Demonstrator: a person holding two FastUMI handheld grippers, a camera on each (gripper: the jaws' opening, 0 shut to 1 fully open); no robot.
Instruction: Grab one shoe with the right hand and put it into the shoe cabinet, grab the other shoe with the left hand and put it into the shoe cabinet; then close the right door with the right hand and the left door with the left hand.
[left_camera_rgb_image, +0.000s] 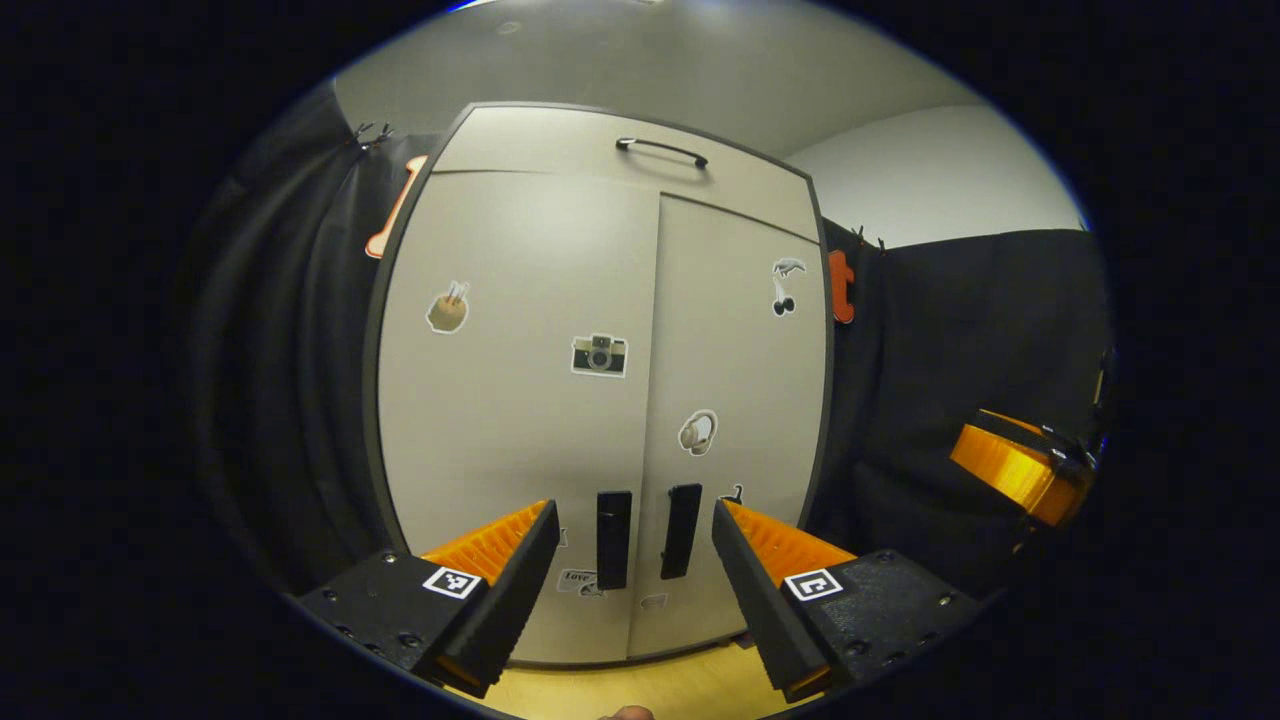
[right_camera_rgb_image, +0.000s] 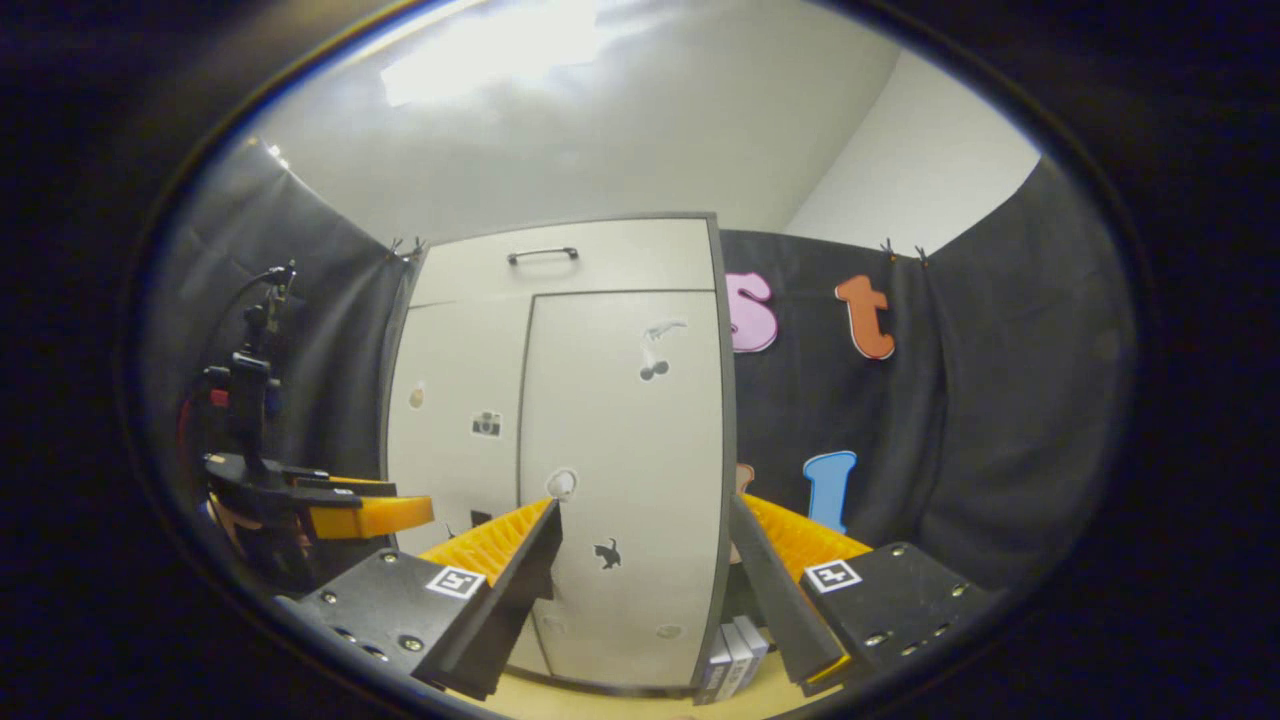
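Flat matte shoe cabinet (left_camera_rgb_image: 600, 400), doors flush

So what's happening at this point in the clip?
A person holds two grippers in front of a shoe cabinet whose left door and right door are both closed. The left gripper and right gripper are open and hold nothing. No shoes are visible, so the task looks finished.

Even overhead light, ceiling glare, fisheye-bent edges
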